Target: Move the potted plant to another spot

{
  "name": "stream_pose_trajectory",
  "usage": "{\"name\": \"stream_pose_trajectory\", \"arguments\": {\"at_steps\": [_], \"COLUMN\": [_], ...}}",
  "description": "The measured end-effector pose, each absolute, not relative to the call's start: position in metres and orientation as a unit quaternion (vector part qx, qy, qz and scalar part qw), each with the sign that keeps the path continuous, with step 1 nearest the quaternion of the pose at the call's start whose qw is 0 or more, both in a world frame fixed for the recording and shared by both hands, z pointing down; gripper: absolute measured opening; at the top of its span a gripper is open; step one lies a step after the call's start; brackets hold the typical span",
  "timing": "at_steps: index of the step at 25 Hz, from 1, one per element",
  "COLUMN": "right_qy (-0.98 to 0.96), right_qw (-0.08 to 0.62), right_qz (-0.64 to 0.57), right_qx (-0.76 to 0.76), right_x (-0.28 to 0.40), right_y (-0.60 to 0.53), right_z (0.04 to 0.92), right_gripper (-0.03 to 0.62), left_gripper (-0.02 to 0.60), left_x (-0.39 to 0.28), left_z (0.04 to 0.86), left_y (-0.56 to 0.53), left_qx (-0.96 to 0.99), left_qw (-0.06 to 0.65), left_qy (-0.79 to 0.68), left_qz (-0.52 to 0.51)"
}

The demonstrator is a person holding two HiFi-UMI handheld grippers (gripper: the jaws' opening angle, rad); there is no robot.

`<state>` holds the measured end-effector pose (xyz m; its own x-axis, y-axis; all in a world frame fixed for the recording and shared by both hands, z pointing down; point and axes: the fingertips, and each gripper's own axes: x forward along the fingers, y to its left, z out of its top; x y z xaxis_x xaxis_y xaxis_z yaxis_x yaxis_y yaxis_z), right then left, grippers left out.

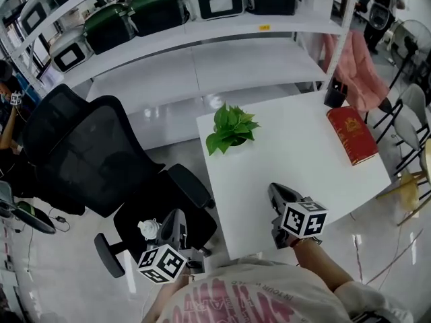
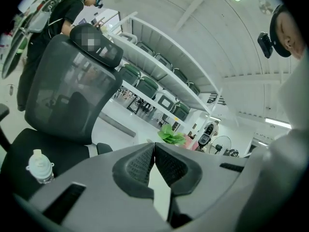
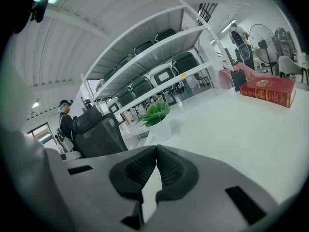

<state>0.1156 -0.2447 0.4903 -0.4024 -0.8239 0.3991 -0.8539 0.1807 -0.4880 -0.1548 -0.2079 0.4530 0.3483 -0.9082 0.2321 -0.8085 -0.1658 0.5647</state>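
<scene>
A small potted plant [image 1: 231,129] with green leaves in a white pot stands near the far left corner of the white table [image 1: 296,167]. It also shows in the right gripper view as the plant [image 3: 155,114] and, far off, in the left gripper view as the plant [image 2: 171,137]. My right gripper [image 1: 272,192] is over the table's near edge, jaws shut and empty, well short of the plant. My left gripper [image 1: 176,215] is off the table's left side, above the chair seat, jaws shut with nothing between them.
A red book [image 1: 352,134] lies at the table's right side. A black office chair [image 1: 101,153] stands left of the table with a small bottle [image 1: 148,229] on its seat. White shelves [image 1: 195,39] hold green cases behind. A person [image 2: 58,13] stands beyond the chair.
</scene>
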Motion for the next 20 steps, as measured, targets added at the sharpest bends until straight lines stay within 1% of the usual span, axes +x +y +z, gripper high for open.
{"name": "stream_pose_trajectory", "arguments": {"at_steps": [7,12,17,18,19,20], "right_qy": [-0.801,-0.835,-0.861,-0.864,-0.866,-0.867], "right_qw": [0.043,0.031,0.057,0.058,0.057,0.055], "right_qz": [0.303,0.257,0.203,0.203,0.206,0.207], "right_qx": [0.515,0.485,0.463,0.458,0.453,0.449], "right_x": [0.110,0.103,0.099,0.099,0.099,0.099], "right_y": [-0.300,-0.335,-0.364,-0.369,-0.373,-0.376], "right_z": [0.496,0.491,0.493,0.495,0.497,0.499], "right_gripper": [0.012,0.014,0.016,0.067,0.084,0.088], "left_gripper": [0.025,0.025,0.025,0.025,0.025,0.025], "left_x": [-0.180,-0.191,-0.201,-0.202,-0.203,-0.204], "left_z": [0.462,0.477,0.485,0.486,0.487,0.488], "left_y": [-0.206,-0.198,-0.196,-0.196,-0.196,-0.196], "left_qx": [0.714,0.681,0.653,0.649,0.646,0.642], "left_qw": [0.315,0.327,0.337,0.336,0.336,0.337], "left_qy": [-0.620,-0.651,-0.675,-0.678,-0.682,-0.685], "left_qz": [-0.080,-0.074,-0.073,-0.072,-0.071,-0.072]}}
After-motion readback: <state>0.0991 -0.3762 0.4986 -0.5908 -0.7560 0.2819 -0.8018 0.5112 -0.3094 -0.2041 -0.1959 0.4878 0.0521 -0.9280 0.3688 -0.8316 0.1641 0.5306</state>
